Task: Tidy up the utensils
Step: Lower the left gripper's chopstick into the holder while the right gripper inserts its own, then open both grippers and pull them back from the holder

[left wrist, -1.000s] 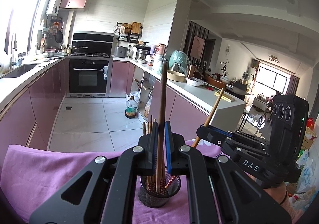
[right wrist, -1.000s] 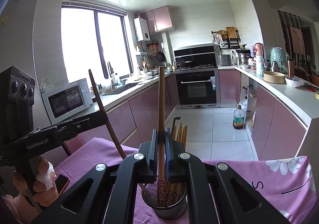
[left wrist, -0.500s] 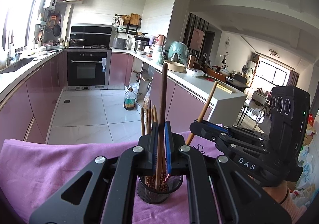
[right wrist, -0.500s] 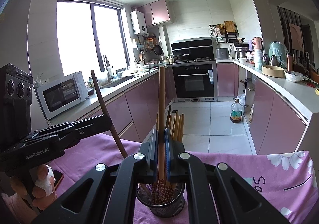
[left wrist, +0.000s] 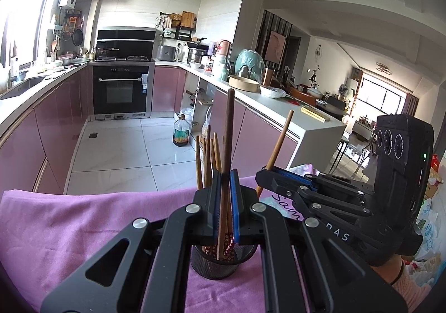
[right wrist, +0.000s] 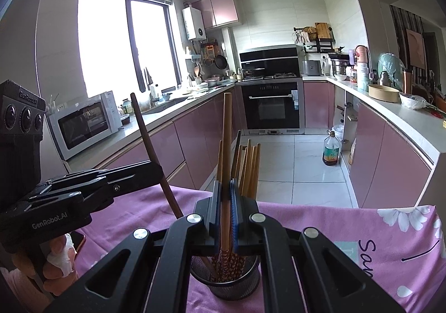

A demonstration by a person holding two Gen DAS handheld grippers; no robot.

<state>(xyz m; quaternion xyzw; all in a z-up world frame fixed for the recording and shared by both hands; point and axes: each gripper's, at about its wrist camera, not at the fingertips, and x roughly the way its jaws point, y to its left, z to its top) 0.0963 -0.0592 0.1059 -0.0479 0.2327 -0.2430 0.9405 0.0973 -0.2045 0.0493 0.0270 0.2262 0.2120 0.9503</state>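
While gripping one dark brown chopstick [left wrist: 229, 145] between closed blue pads, left tool [left wrist: 224, 207] is angling slightly downward over the black mesh holder [left wrist: 214, 267], with the stick's lower end reaching into the cup among the others. Seen from the right wrist view, same left tool [right wrist: 160, 170] is reaching in from the left edge, held by a hand [right wrist: 53, 260] with a white wrap on one finger, its dark stick [right wrist: 152, 151] leaning up and to the left. Standing in the holder [right wrist: 225, 283]: roughly six lighter wooden chopsticks [right wrist: 249, 168], exact count hard to tell where they overlap. Further right, right tool [right wrist: 225, 210] is likewise tilting down over the cup, clamping one light wooden chopstick [right wrist: 226, 145] nearly upright, patterned tip inside the holder. In the left wrist view, right tool [left wrist: 264, 173] is coming in from the right, its light stick [left wrist: 278, 143] slanting up. Holder sitting on the purple cloth [right wrist: 320, 226] covering the counter. Two tools, one stick in each.
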